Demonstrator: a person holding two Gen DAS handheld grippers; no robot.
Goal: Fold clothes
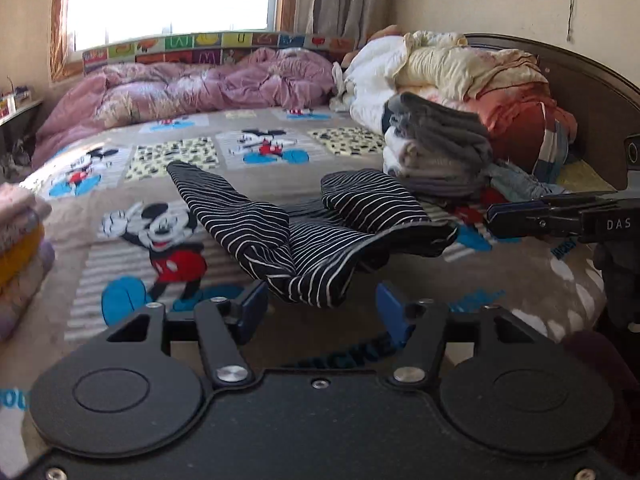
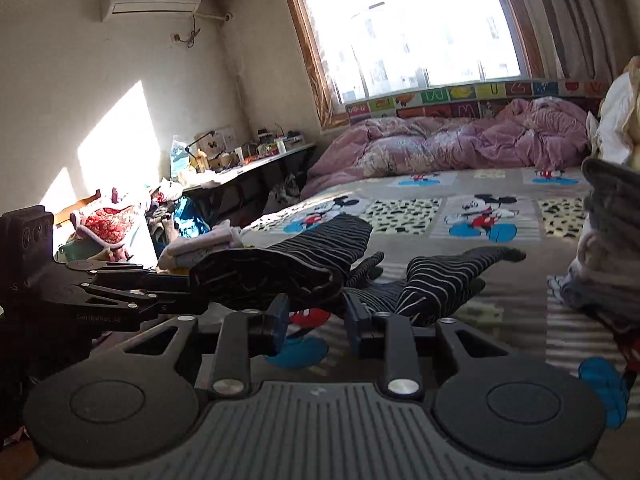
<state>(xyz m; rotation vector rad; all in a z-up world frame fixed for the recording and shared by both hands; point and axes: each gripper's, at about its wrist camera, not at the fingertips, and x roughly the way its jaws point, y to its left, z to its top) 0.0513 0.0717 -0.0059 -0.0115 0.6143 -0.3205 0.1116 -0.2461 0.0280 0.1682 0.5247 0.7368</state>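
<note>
Bedspread [image 1: 248, 184] lettering blurred; right gripper [image 1: 490, 220] reads "DAS".

Both tongs [image 1: 322, 306] [image 2: 316, 316] are matte black with blue pads, silver screws, round discs

Garment on bed, directly ahead of you

Your garment [image 1: 316, 236] lies on the bed [image 1: 240, 152], between your left gripper [image 1: 322, 306] and right gripper [image 2: 316, 314]. Folded pile [image 1: 436, 152] sits behind it to your right; quilt [image 1: 192, 88] beyond.
</note>
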